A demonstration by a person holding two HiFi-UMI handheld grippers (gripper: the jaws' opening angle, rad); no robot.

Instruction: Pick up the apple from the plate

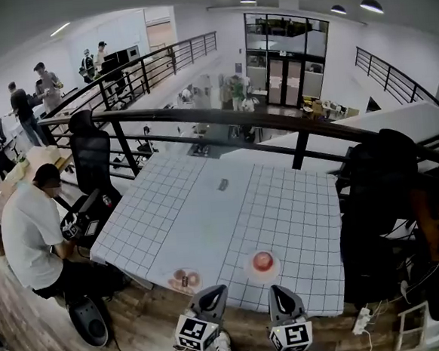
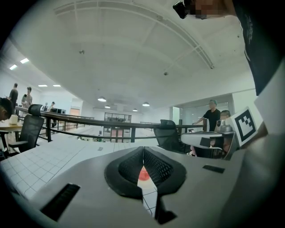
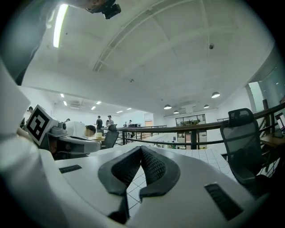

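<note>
A red apple [image 1: 263, 261] rests on a small white plate [image 1: 250, 273] near the front edge of the white gridded table [image 1: 207, 210]. Both grippers hover just short of that edge. My left gripper [image 1: 215, 292] is to the lower left of the apple, my right gripper [image 1: 279, 290] just below it. In the left gripper view the left gripper [image 2: 143, 150] has its pads meeting at the tips, and the apple [image 2: 143, 174] shows red through the gap beneath them. In the right gripper view the right gripper [image 3: 141, 150] is shut on nothing, with only table grid beyond it.
A second plate [image 1: 185, 279] holding brownish food lies left of the apple's plate. A small dark object [image 1: 222, 184] sits mid-table. A black railing [image 1: 222, 118] runs behind the table, with a black chair [image 1: 91, 154] at the left and a seated person [image 1: 35, 231] nearby.
</note>
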